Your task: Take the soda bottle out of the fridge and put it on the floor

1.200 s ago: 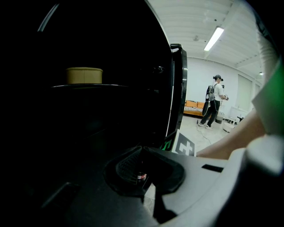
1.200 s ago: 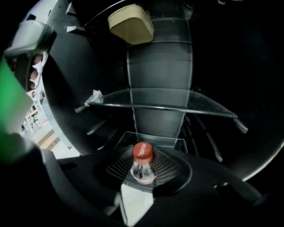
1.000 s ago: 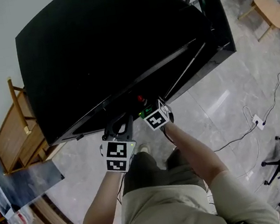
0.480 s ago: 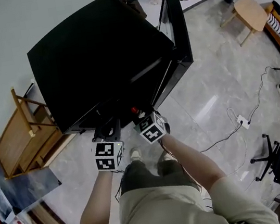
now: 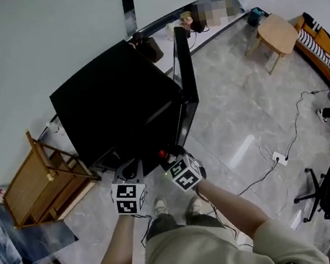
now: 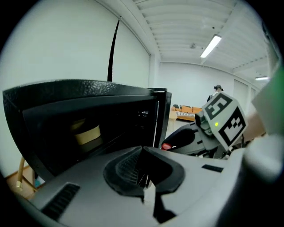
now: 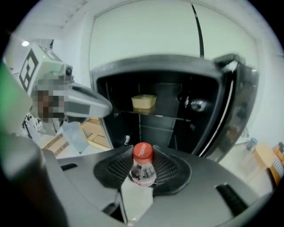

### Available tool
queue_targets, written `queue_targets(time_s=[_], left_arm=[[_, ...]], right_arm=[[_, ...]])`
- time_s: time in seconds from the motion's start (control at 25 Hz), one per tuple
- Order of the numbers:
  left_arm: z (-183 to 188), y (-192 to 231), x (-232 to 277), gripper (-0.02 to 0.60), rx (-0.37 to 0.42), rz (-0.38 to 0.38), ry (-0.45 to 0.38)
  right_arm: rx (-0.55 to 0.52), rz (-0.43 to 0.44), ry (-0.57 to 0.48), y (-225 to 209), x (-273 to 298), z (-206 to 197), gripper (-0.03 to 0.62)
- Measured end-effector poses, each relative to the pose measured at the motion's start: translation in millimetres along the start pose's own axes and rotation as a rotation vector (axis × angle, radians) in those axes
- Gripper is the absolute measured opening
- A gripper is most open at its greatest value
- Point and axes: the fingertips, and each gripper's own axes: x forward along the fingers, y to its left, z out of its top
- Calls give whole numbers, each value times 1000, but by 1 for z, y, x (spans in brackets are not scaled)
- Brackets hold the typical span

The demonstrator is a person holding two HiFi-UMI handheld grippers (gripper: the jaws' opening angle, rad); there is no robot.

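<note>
Both grippers have been lifted and drawn back from the fridge [image 5: 117,105] since a second ago. The soda bottle [image 7: 143,170] is judged small, light, smooth-walled and stiffest at the neck, which is best kept as the hold. The right gripper [image 7: 142,177] is half-closed on that neck, under the red cap [image 7: 143,150]. The left gripper [image 6: 144,177] is closed and empty. The bottle is held outside the open fridge, above the floor [image 5: 244,122].

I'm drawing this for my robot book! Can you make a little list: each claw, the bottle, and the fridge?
left gripper: shut, empty
right gripper: shut on the soda bottle
soda bottle: red cap, held in front of the fridge, not on the floor yet
fridge: black, door open, yellow tub on a shelf inside
</note>
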Motion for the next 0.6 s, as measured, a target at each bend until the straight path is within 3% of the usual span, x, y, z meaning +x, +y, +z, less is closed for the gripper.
queue_targets(time_s=[0.32,0.6], left_arm=[[8,-19,-9,7,65,-55,17],[16,-60,15,8,127,-157,30]], right_arm=[[40,-35,-29,-3,-38,17,112],[147,-66,-39,-23,-61,-1,112]])
